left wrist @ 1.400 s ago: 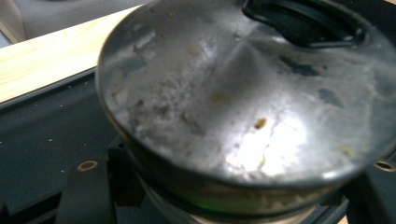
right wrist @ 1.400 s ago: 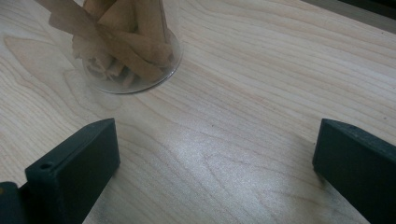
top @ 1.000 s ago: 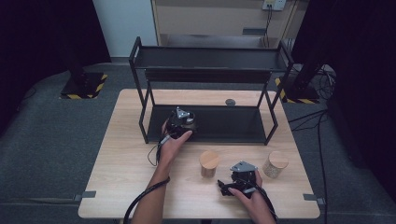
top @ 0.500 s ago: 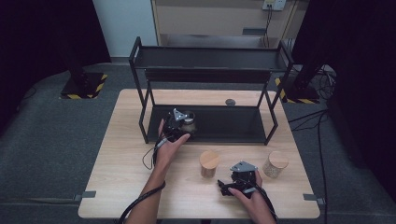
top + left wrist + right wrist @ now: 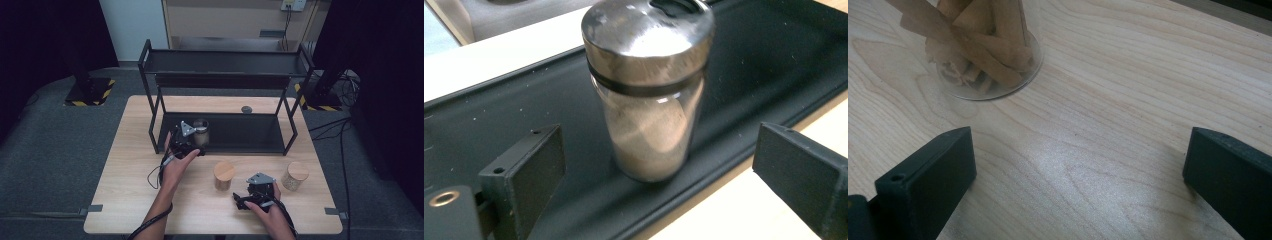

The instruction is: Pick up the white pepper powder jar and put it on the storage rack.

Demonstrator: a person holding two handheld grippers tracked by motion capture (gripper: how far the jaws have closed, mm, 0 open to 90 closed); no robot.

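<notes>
Nearest the person, the right tongs (image 5: 248,199) rested low on the near right part of the tabletop (image 5: 125,200), jaws spread wide with nothing but bare wood between them. In the right gripper view a glass jar of cinnamon sticks (image 5: 985,50) stood just beyond the jaws, untouched; in the high view that looked to be the wooden-lidded jar (image 5: 223,175) just left of the right tongs. A second wooden-lidded jar (image 5: 294,175) stood to their right, also on the tabletop.

Farther off, the left tongs (image 5: 196,145) sat at the near edge of the black rack's lower shelf (image 5: 250,135). Their jaws had just been opening and stood wide on either side of the spice shaker (image 5: 649,85), clear of its glass. The shaker, with a metal lid and pale powder inside, stood upright on the lower shelf toward its left end, let go.

By this reading, one container had been shelved, and the two wooden-lidded jars were left to move; the upper shelf (image 5: 225,62) carried nothing. A small dark round thing (image 5: 246,109) lay on the tabletop behind the rack, too small to identify.
</notes>
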